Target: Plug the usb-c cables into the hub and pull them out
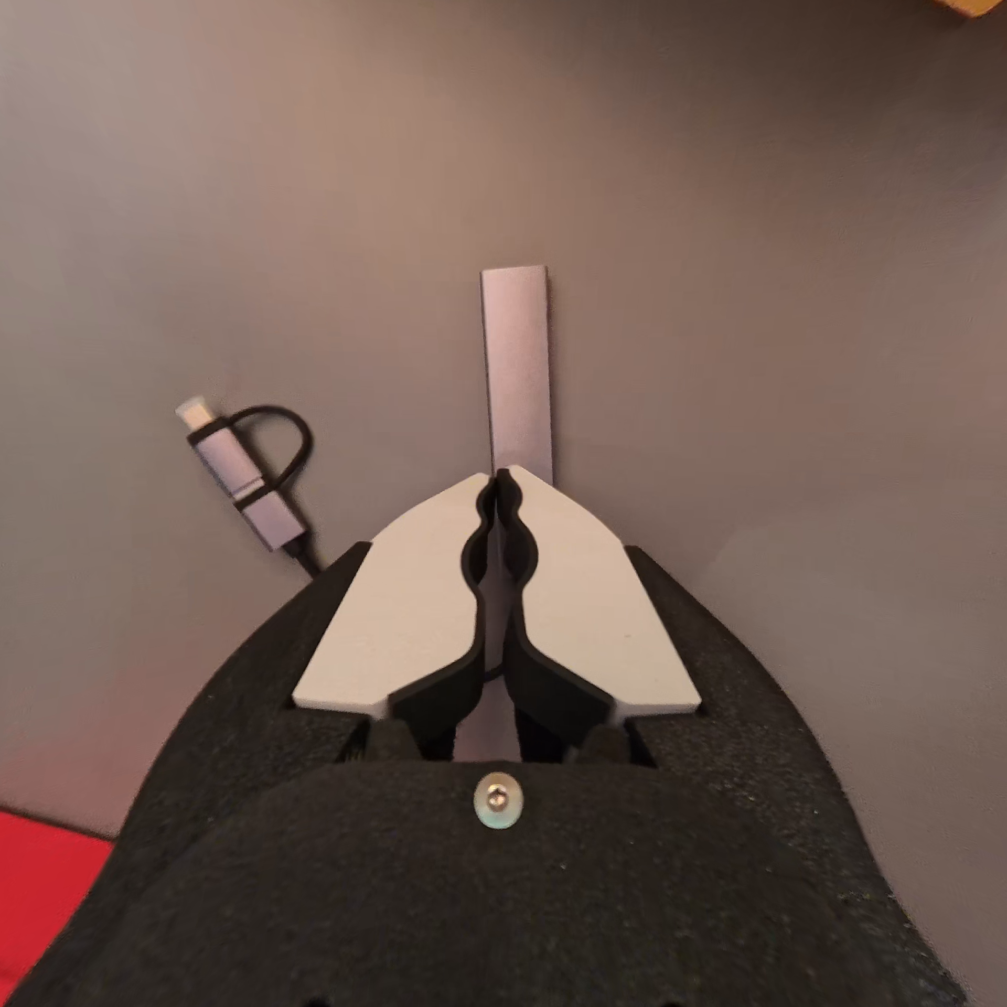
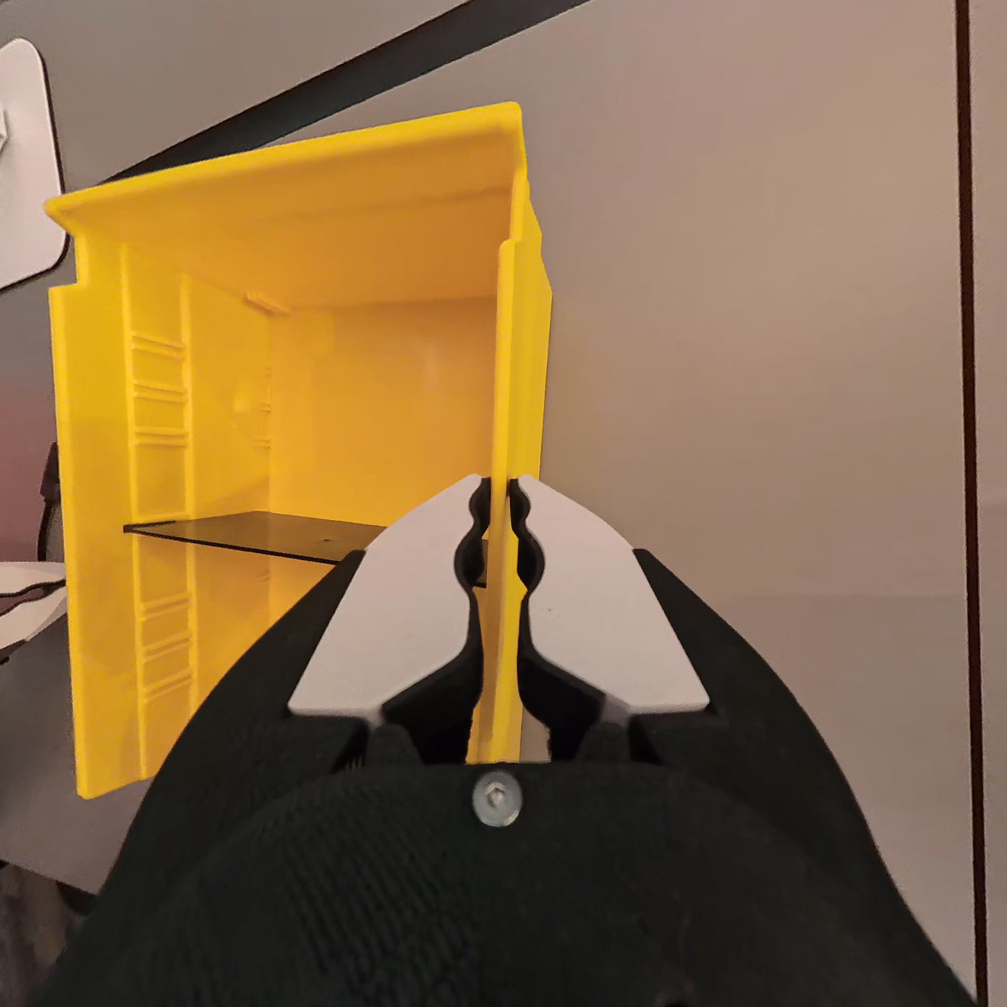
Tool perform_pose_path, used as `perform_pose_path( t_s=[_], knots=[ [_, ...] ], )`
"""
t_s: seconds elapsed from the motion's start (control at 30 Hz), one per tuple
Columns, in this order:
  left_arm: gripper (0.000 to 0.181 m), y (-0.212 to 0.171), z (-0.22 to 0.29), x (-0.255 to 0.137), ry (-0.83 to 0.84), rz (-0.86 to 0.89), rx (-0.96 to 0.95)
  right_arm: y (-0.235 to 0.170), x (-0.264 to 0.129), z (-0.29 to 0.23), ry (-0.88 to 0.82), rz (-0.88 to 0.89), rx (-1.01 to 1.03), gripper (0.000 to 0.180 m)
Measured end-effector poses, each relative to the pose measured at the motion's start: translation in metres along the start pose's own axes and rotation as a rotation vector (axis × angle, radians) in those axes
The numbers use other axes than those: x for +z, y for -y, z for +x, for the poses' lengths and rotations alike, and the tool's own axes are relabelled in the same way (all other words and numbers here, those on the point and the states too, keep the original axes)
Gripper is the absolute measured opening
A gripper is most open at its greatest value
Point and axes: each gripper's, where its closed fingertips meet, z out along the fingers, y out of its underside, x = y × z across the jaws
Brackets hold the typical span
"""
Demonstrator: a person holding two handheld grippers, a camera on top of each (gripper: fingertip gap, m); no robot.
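Observation:
A slim grey hub [image 1: 516,370] lies flat on the grey table [image 1: 763,327], pointing away from me. My left gripper [image 1: 498,474] is just above the hub's near part with its fingertips touching each other. The hub shows through the slit behind them. A grey USB-C plug with an adapter on a short black cable [image 1: 245,479] lies loose to the left of the hub. In the right wrist view my right gripper [image 2: 500,482] is shut on the thin front edge of a yellow box's side wall [image 2: 507,354]. Neither hub nor cable shows in that view.
The yellow box [image 2: 163,490] lies on its side with its opening toward me and a black divider plate [image 2: 261,531] inside. A white object [image 2: 24,163] is at the far left. A red surface [image 1: 43,850] shows at the lower left of the left wrist view. There is about 40 centimetres between the tips of the two grippers.

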Motion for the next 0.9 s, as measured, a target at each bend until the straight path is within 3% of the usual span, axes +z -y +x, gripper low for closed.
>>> perform_pose_path(
  t_s=[0.17, 0.3, 0.43, 0.63, 0.7, 0.9],
  knots=[
    [0.000, 0.004, -0.014, 0.013, 0.108, -0.044, 0.108, 0.003, 0.002, 0.000, -0.029, 0.002, 0.029, 0.007],
    [0.000, 0.006, -0.022, 0.012, 0.140, -0.095, 0.057, 0.000, 0.001, -0.001, -0.023, -0.021, 0.018, 0.007],
    [0.000, 0.006, -0.027, -0.001, 0.162, -0.033, 0.036, 0.006, 0.007, -0.009, -0.008, -0.018, -0.030, 0.007],
    [0.000, -0.001, -0.004, -0.047, 0.134, 0.136, -0.048, 0.008, 0.010, -0.013, 0.028, -0.003, -0.057, 0.008],
    [0.001, -0.005, 0.016, -0.059, 0.109, 0.229, -0.093, 0.015, 0.005, -0.014, 0.047, 0.038, -0.060, 0.017],
    [0.010, -0.027, 0.038, -0.126, 0.176, 0.557, -0.249, 0.057, -0.045, -0.032, 0.013, 0.349, -0.165, 0.027]
  ],
)
